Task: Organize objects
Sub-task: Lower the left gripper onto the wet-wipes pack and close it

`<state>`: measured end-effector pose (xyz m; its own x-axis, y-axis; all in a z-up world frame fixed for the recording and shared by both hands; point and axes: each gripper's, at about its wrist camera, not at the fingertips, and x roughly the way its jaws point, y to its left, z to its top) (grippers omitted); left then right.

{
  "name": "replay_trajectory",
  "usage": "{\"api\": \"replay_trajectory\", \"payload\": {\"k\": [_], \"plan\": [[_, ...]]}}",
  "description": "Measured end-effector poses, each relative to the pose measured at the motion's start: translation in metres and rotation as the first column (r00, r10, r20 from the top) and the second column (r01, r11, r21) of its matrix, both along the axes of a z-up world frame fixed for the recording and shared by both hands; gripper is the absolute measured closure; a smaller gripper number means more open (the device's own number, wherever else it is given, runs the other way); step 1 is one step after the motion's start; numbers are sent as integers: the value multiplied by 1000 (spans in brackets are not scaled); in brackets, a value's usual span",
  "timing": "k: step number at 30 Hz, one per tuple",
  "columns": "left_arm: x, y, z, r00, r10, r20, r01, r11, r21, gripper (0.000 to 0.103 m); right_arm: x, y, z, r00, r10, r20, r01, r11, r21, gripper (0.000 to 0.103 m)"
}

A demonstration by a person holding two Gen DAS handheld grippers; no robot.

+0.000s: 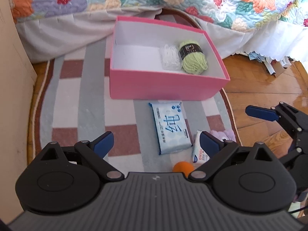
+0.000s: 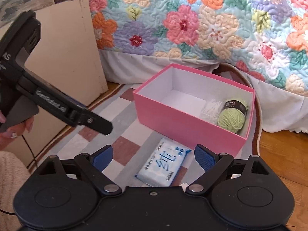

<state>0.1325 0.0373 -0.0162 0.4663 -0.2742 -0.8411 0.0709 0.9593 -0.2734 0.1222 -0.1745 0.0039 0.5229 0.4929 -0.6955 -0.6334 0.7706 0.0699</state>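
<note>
A pink box (image 1: 165, 85) (image 2: 184, 123) stands open on the rug. Inside lie a green yarn ball (image 1: 193, 58) (image 2: 232, 118) and a white fluffy bundle (image 1: 170, 57) (image 2: 209, 109). A blue tissue pack (image 1: 171, 127) (image 2: 162, 165) lies on the rug in front of the box. A small white packet (image 1: 198, 152) and an orange ball (image 1: 182, 168) lie near it. My left gripper (image 1: 154, 144) is open and empty above the rug. My right gripper (image 2: 153, 156) is open and empty above the tissue pack.
A checked rug (image 1: 80, 104) covers part of the wooden floor (image 1: 259, 88). A bed with a floral quilt (image 2: 192, 23) stands behind the box. A beige cabinet (image 2: 73, 57) stands at the left. A purple fluffy item (image 1: 223, 134) lies by the rug's edge.
</note>
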Motion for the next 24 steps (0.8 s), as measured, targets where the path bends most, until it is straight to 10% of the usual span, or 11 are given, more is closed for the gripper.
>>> {"api": "replay_trajectory", "payload": {"k": [10, 24], "plan": [[14, -4, -39, 999, 26, -47, -24, 999, 38, 6, 25, -7, -41, 981, -88, -174, 81, 996, -44, 9], [24, -2, -97, 988, 116, -105, -119, 993, -20, 6, 30, 25, -82, 980, -107, -168, 89, 990, -111, 9]]}}
